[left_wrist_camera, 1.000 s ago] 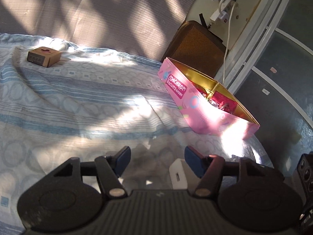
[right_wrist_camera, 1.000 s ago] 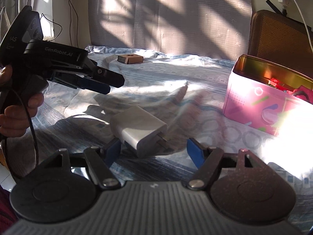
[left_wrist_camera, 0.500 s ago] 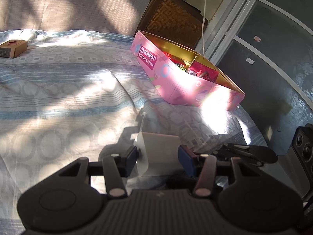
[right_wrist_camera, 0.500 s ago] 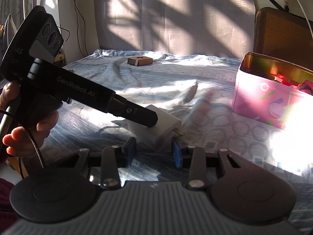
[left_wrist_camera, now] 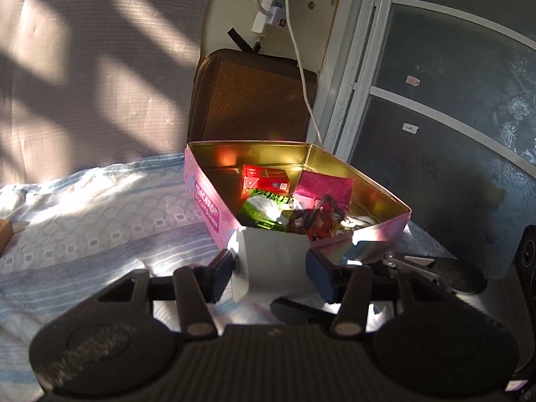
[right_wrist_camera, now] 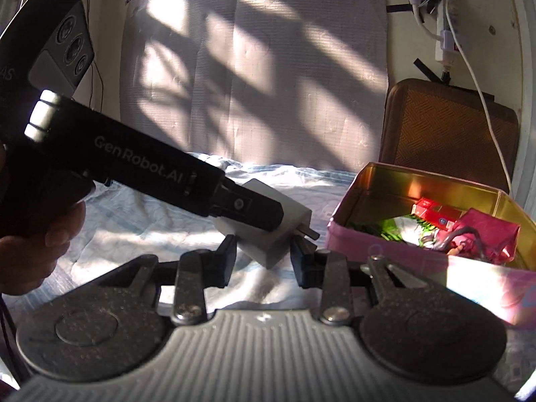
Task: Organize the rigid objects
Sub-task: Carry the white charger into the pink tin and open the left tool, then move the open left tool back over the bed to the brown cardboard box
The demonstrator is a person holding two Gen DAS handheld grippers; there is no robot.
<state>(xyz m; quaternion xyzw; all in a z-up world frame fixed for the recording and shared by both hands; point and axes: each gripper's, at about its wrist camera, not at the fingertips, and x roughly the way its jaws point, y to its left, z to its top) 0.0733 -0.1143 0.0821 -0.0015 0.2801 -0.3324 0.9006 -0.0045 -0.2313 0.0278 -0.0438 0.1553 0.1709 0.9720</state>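
Observation:
A white charger block (left_wrist_camera: 273, 258) is held in the air between both grippers. My left gripper (left_wrist_camera: 272, 273) is shut on its sides. My right gripper (right_wrist_camera: 264, 256) is shut on the same charger (right_wrist_camera: 268, 243) from another angle; its metal prongs point toward the tin. The open pink tin (left_wrist_camera: 207, 201) sits just beyond the charger in the left wrist view and to the right in the right wrist view (right_wrist_camera: 385, 254). It holds a red box (left_wrist_camera: 264, 181), a pink packet (left_wrist_camera: 326, 189) and green wrappers.
The tin stands on a blue patterned bedsheet (left_wrist_camera: 100, 224). A brown cushion (left_wrist_camera: 251, 100) leans behind the tin. A white cable (left_wrist_camera: 301, 67) hangs from a wall socket. A small brown box (left_wrist_camera: 5, 234) lies at the far left. A glass door (left_wrist_camera: 452, 117) is on the right.
Both grippers closed on the charger and lifted it off the sheet. They carried it up and toward the pink tin, which now fills the middle of the left wrist view.

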